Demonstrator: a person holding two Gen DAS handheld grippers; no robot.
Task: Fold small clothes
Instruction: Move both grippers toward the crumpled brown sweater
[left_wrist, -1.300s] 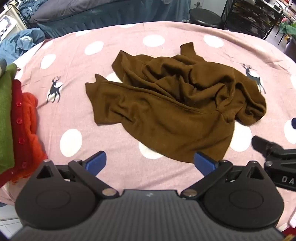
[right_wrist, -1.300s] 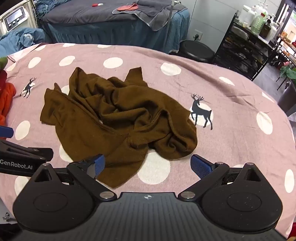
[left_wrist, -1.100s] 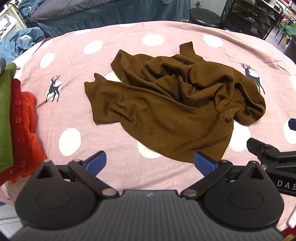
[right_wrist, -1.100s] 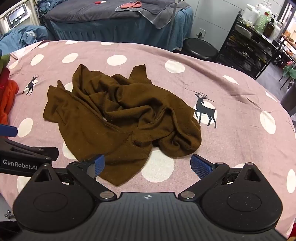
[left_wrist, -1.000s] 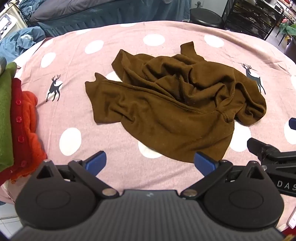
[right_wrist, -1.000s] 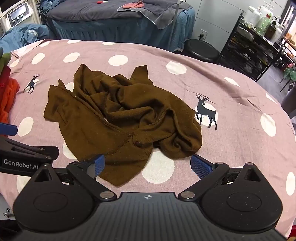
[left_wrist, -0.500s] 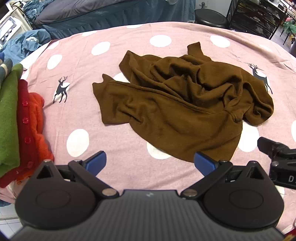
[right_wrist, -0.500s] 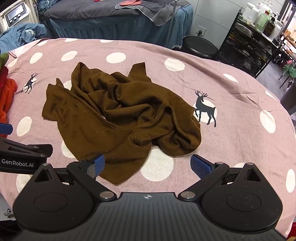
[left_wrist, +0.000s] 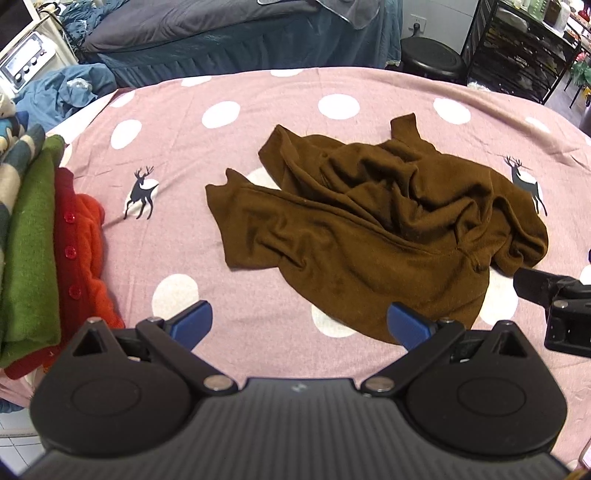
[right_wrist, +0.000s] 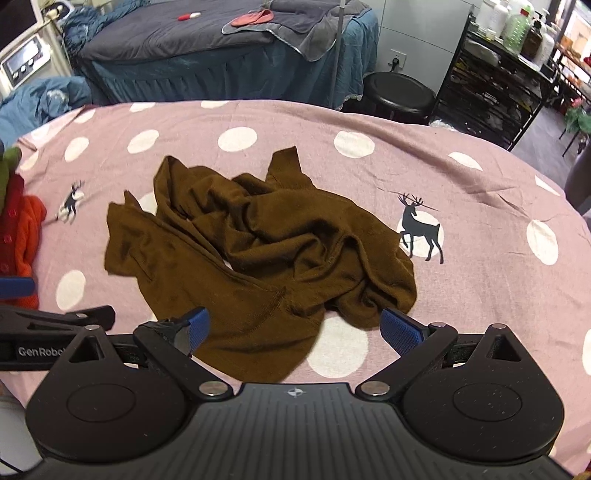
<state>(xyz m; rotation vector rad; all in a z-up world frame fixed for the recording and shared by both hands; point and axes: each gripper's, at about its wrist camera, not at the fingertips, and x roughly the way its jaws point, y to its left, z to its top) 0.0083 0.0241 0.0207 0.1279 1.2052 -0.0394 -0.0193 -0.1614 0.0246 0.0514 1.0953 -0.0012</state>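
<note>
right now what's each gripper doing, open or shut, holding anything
Left gripper: open, holding nothing, short of the brown garment.
Right gripper: open, holding nothing, above the garment's near edge.

Soft matt brown knit garment

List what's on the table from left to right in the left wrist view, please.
Stack of folded clothes → deer print → crumpled brown garment → second deer print → right claw at the edge.
</note>
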